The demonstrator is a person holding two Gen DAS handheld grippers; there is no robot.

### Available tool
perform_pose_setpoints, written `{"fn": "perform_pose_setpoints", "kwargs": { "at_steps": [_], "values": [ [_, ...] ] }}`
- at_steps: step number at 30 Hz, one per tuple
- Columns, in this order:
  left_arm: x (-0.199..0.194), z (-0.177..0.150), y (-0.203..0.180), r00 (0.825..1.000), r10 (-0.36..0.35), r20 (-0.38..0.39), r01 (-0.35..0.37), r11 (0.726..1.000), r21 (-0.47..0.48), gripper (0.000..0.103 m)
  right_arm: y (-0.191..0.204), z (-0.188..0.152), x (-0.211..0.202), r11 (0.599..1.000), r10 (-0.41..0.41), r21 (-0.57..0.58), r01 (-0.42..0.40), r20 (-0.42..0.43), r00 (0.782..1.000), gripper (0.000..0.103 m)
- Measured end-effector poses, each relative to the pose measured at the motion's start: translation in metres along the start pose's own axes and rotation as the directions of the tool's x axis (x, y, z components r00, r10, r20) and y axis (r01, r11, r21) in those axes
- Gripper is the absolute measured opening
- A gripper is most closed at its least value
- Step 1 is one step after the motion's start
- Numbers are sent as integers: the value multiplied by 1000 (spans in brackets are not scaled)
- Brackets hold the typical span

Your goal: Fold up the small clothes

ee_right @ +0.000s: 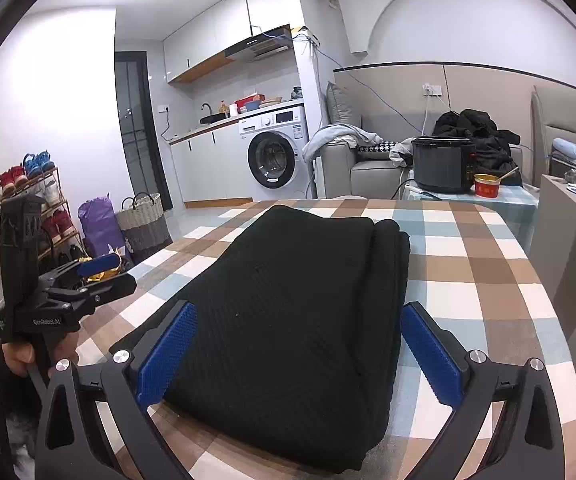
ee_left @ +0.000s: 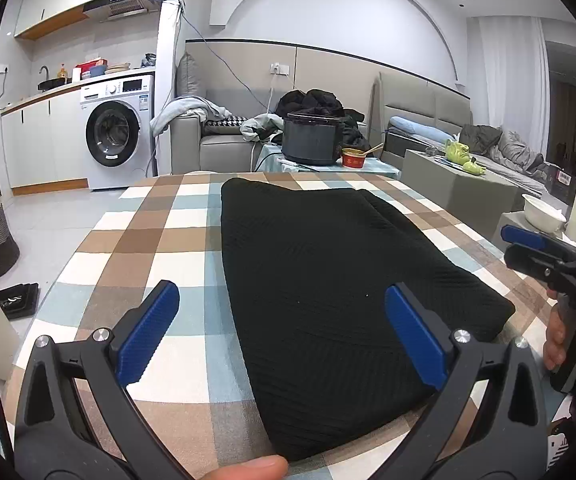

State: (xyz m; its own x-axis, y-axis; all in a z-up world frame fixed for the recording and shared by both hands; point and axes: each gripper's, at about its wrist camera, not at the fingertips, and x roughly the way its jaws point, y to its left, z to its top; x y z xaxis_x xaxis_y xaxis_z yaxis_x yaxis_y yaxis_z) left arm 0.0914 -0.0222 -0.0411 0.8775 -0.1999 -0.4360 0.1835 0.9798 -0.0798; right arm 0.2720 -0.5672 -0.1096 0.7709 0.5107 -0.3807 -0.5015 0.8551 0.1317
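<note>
- Black knit garment: folded into a thick slab, lying flat mid-table on the checked tablecloth.
- Soft, limp, probably light; layers likely to slide apart if pinched by one ply only.
- Best taken at the near corners, through all layers.
- Left gripper: spread wide, empty, over the near edge.
- Right gripper: likewise released, straddling the near end.

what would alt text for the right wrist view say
A folded black ribbed knit garment lies on a brown, blue and white checked tablecloth, framed by the open blue-padded right claw. The left claw hovers at left, empty.
</note>
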Motion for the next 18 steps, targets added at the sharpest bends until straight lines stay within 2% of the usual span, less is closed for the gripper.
{"fn": "perform_pose_setpoints", "kwargs": {
  "at_steps": [18],
  "values": [
    [1,-1,2,1000,4,0,-4,1000,-5,102,-4,-1,-1,1000,11,21,-11,0,1000,103]
  ]
}}
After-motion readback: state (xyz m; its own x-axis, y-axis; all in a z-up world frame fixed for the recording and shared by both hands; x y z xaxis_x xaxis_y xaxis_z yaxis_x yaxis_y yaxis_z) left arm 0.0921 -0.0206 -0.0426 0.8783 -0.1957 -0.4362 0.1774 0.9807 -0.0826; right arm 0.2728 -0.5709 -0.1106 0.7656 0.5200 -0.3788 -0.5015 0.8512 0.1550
